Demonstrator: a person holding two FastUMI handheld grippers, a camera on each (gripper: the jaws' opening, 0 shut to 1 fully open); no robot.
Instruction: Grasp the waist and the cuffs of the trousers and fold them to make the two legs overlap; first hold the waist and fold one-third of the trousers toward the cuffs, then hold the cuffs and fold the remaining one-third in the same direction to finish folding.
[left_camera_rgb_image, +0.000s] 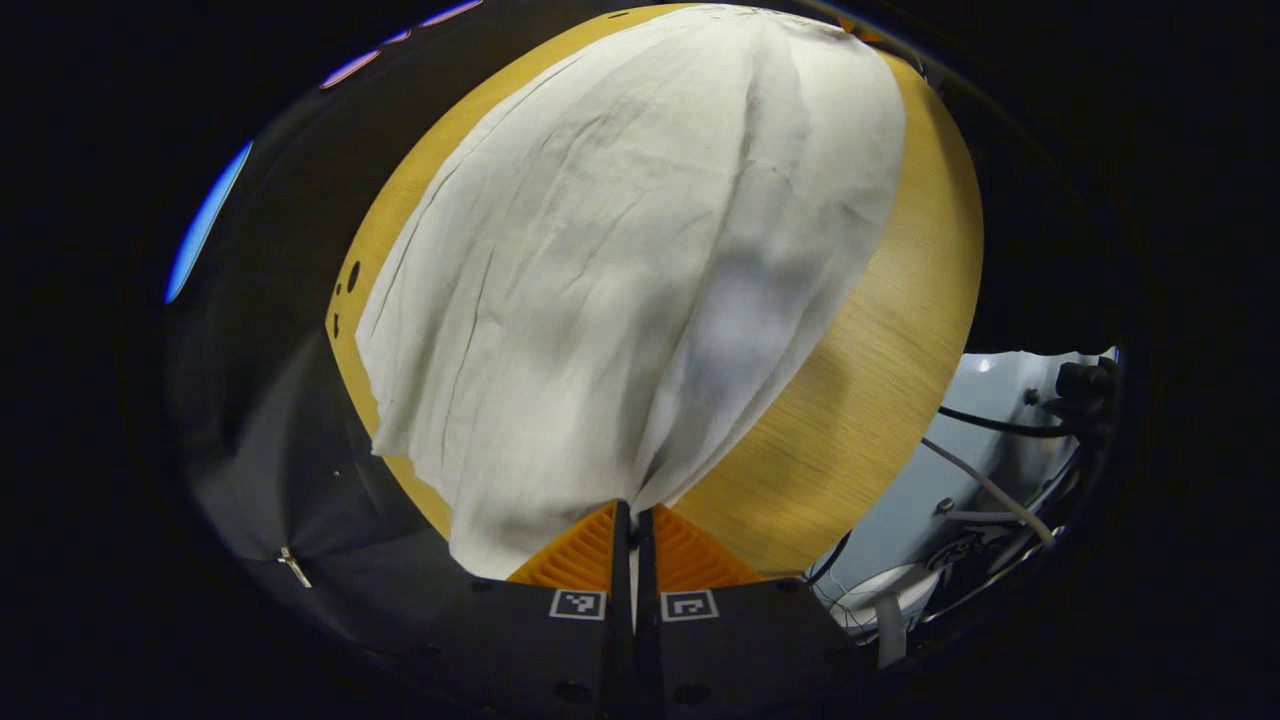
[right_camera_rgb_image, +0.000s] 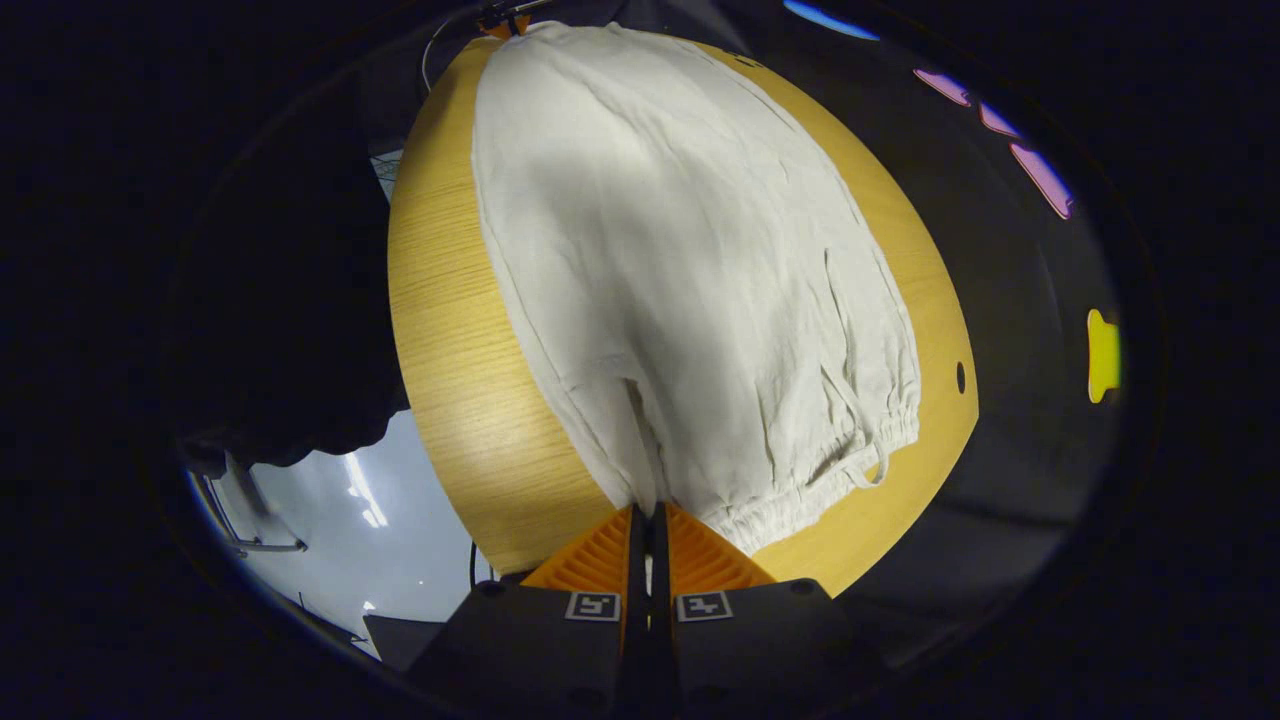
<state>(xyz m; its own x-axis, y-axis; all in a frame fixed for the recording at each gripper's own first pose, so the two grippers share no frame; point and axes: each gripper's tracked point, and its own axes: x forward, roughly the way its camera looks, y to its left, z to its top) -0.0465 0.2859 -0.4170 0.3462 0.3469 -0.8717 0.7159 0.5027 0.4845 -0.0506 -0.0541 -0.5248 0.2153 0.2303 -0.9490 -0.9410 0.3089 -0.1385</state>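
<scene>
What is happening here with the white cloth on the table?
A person is folding white trousers on a round wooden table, holding one set of tongs in each hand. The left tongs are shut on the cuff end, and the right tongs are shut on the elastic waist end. The trousers lie stretched out between them, not yet folded into thirds.

White, wrinkled trousers (left_camera_rgb_image: 620, 270), spread lengthwise along the wooden table (left_camera_rgb_image: 880, 370), gathered drawstring waist (right_camera_rgb_image: 850, 460) near its edge.
</scene>
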